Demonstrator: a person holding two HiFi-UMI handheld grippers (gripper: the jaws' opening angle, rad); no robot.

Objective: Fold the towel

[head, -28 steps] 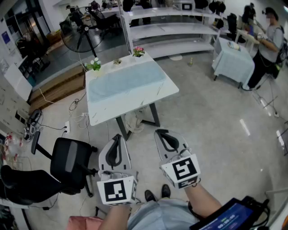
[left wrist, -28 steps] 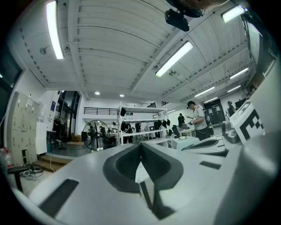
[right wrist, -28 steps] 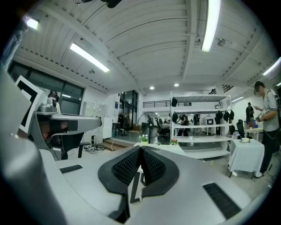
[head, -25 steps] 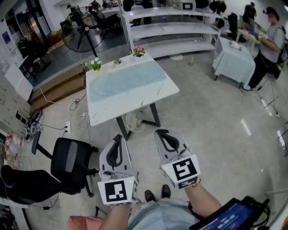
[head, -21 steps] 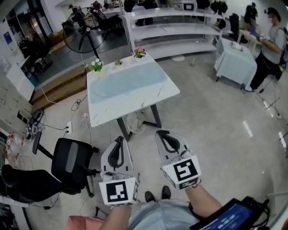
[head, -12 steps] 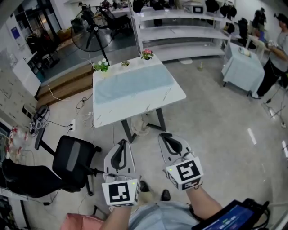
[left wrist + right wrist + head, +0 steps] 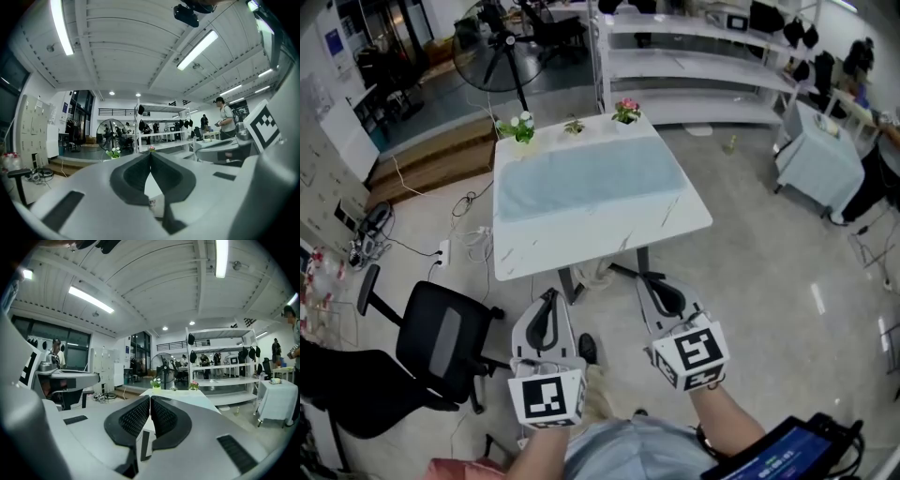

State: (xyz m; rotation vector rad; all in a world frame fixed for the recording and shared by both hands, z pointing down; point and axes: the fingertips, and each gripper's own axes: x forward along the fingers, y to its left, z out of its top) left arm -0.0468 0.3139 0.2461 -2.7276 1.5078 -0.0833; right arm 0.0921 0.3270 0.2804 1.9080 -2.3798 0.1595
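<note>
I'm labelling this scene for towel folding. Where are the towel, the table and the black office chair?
towel [image 7: 586, 183]: head view, middle of the light blue cloth.
table [image 7: 609, 234]: head view, bare white top near its front edge.
office chair [image 7: 439, 339]: head view, its grey middle panel.

No legible text anywhere. Left cube [image 7: 546, 398] and right cube [image 7: 694, 354]: black-and-white square patterns only. Wall poster [image 7: 335, 42], tablet screen [image 7: 778, 455]: too small to read.

pale blue towel [image 7: 591, 180], white table [image 7: 581, 236] with grey veins, black chair [image 7: 441, 339], pink flowers [image 7: 627, 107], white flowers [image 7: 519, 123]
</note>
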